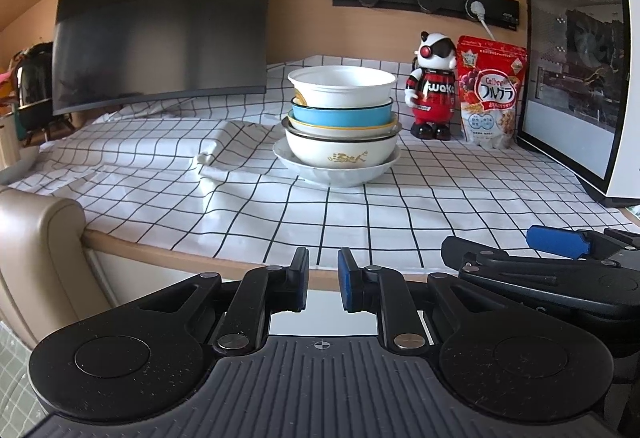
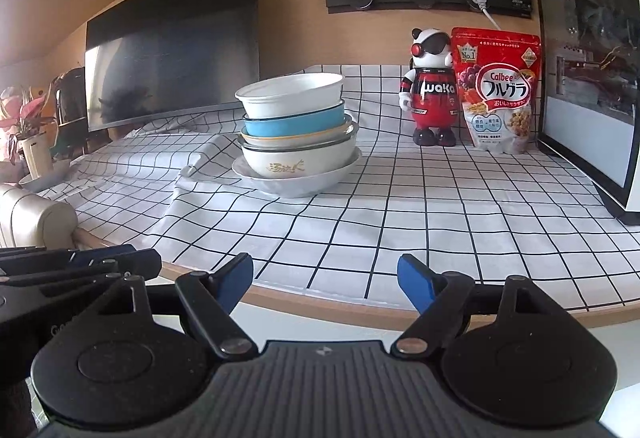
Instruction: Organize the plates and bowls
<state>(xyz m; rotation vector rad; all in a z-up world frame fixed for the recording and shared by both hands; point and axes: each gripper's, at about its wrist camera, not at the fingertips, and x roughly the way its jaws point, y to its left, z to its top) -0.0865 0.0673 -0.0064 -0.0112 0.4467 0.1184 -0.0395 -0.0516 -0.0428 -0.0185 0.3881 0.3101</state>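
I am holding my left gripper (image 1: 323,280) nearly closed, empty; right gripper (image 2: 325,280) wide, empty. Only its view is showing a potted plant (image 2: 25,126) beside the bowl stack (image 2: 296,134).

The left claw (image 1: 323,284) is matte black plastic flecked with pale dust: two round hubs with recessed discs, angled link arms pinned by silver rivets, and a grey ribbed plate between them marked with a small crosshair. Its fingers (image 1: 300,280) are flat black bars, one faced with a blue pad. The right claw (image 2: 325,283) has the same build, with round black hubs, silver-riveted links and a ribbed grey plate bearing a small diamond mark, and its fingertips (image 2: 416,286) carry bright blue pads.
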